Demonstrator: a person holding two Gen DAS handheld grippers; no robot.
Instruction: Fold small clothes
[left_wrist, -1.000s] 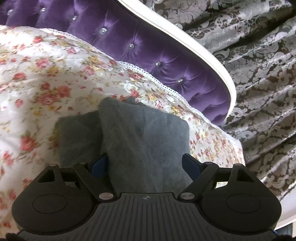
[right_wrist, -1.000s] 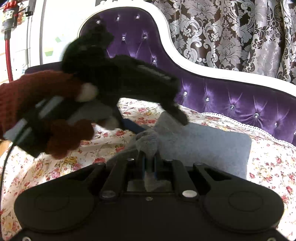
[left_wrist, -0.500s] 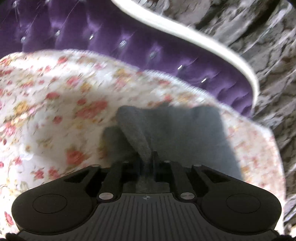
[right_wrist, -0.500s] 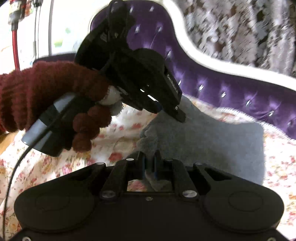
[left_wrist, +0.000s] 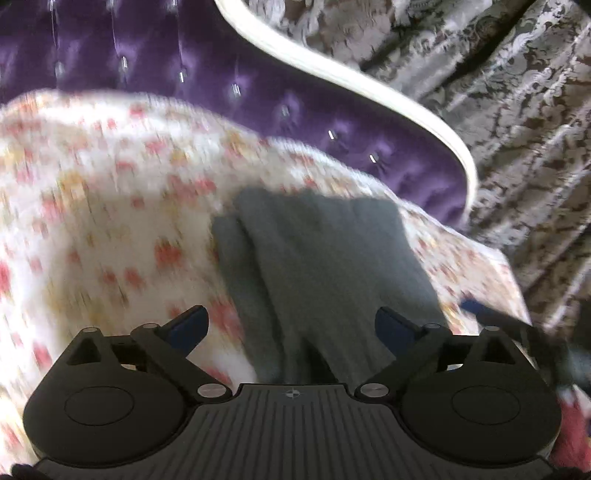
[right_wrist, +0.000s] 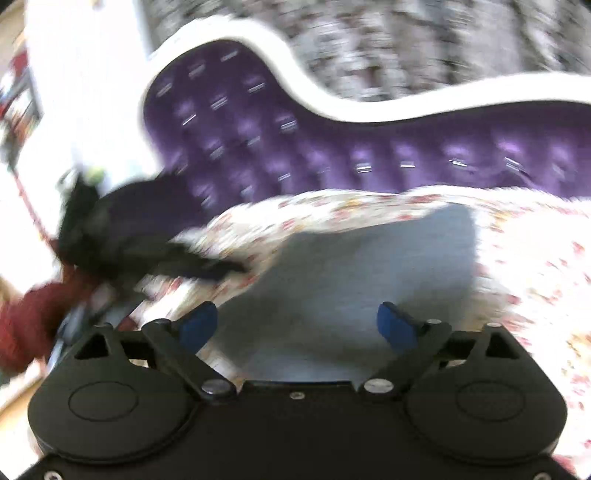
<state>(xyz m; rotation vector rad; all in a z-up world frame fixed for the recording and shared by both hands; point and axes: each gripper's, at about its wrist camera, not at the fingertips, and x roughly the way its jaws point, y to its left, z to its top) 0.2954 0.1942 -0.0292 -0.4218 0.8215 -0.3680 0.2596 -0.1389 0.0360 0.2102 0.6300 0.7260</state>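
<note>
Grey cloth (left_wrist: 332, 266) released, folded on floral cover (left_wrist: 110, 206) (both jaws newly wide).

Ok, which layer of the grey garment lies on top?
The wide panel; the narrow strip only peeks out from under its left edge.

black tool (left_wrist: 291, 325), blue pads (left_wrist: 391, 325)

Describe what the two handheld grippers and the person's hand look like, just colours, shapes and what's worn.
Both grippers are black plastic with two round discs on a ribbed body, angled linkage arms with silver pivot screws, and blue finger pads. The left gripper bears a small round crosshair mark; the right gripper looks alike. The left hand wears a dark red knitted glove.
</note>
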